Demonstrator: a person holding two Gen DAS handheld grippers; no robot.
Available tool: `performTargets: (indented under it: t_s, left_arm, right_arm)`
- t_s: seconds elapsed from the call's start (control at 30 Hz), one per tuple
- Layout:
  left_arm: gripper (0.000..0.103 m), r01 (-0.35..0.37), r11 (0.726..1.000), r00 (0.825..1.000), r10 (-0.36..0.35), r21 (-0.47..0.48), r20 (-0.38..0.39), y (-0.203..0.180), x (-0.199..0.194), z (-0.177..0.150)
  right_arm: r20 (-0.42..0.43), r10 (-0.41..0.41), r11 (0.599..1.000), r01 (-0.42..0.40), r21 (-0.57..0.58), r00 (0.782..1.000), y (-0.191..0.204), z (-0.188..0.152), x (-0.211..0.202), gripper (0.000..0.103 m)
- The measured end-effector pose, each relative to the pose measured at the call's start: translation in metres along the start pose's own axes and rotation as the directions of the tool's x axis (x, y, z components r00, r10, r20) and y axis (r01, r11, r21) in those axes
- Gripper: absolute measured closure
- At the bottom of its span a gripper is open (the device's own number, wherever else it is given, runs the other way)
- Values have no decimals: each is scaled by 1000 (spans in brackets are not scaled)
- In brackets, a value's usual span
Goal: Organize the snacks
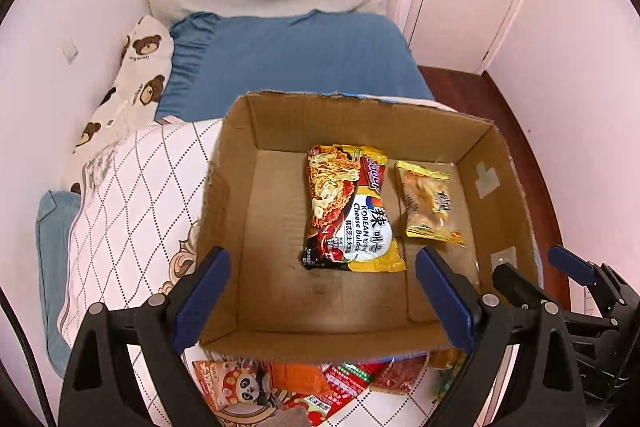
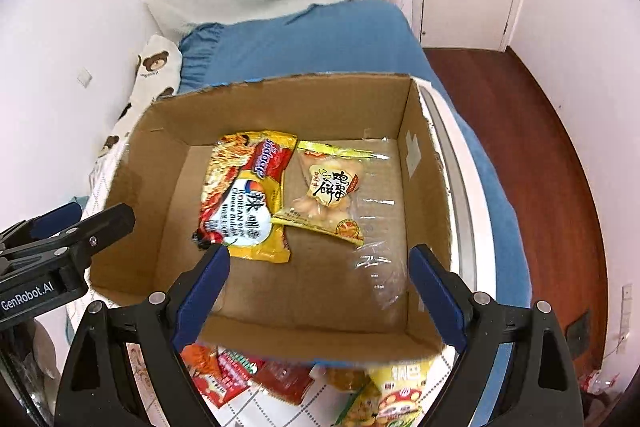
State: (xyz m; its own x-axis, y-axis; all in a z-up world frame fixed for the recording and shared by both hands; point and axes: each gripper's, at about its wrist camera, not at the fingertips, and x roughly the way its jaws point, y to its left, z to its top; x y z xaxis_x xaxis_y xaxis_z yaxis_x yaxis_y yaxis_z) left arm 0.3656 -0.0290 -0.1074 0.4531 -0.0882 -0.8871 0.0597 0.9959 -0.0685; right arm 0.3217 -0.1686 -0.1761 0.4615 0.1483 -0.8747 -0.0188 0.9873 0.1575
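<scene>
Snack packets point(image 2: 240, 375) heaped below both sets of fingers look light, crinkly and slippery, contents likely brittle; pinch a sealed edge, since both grippers' fingers stand apart and empty

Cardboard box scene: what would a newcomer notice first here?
An open cardboard box sits on the bed, holding a Korean cheese noodle packet beside a smaller yellow biscuit packet. More snack packets lie outside its near wall, on the quilted bed cover.
</scene>
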Motion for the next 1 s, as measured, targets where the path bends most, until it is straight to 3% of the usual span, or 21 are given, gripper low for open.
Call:
performTargets:
  t_s: [0.23, 0.4, 0.53, 0.6, 0.63, 0.7, 0.77, 0.83, 0.9, 0.93, 1.0]
  left_arm:
    - [8, 5, 1000, 999, -5, 6, 33, 2, -26, -21]
    - [8, 9, 1000, 1000, -9, -7, 11, 6, -34, -52]
    - [8, 6, 1000, 997, -4, 16, -83, 8, -24, -103]
    - [8, 37, 999, 981, -32, 27, -189, 9, -6, -140]
    - [8, 40, 999, 970, -35, 16, -243, 11, 3, -155]
    - [8, 92, 993, 915, -114, -74, -387, 19, 30, -194]
    - [9, 127, 969, 830, -221, -212, -512, 27, 59, -230]
    - [14, 136, 918, 748, -342, -373, -569, 34, 83, -258]
    - [18, 122, 863, 691, -429, -491, -582, 38, 100, -272]
    - [18, 113, 833, 673, -465, -542, -575, 40, 107, -276]
    - [18, 91, 791, 655, -505, -605, -562, 41, 118, -279]
  right_arm:
    - [51, 19, 1000, -20, 8, 999, 5, -21, -39, 10]
    - [42, 52, 997, -54, 46, 998, 1, -48, -59, 10]
    - [-30, 67, 992, -64, 109, 997, -15, -93, -60, 10]
    - [-87, 91, 983, -75, 170, 992, -29, -122, -54, 10]
    - [-106, 97, 978, -76, 192, 990, -34, -133, -51, 10]
    - [-167, 105, 961, -57, 270, 980, -53, -170, -43, 10]
    - [-216, 127, 940, -48, 339, 968, -69, -202, -33, 10]
    - [-260, 150, 915, -34, 402, 954, -83, -230, -22, 11]
    - [-290, 162, 898, -20, 439, 943, -91, -250, -10, 16]
    - [-305, 165, 889, -7, 458, 938, -95, -262, -3, 20]
    - [-319, 173, 874, 4, 486, 932, -99, -277, 7, 23]
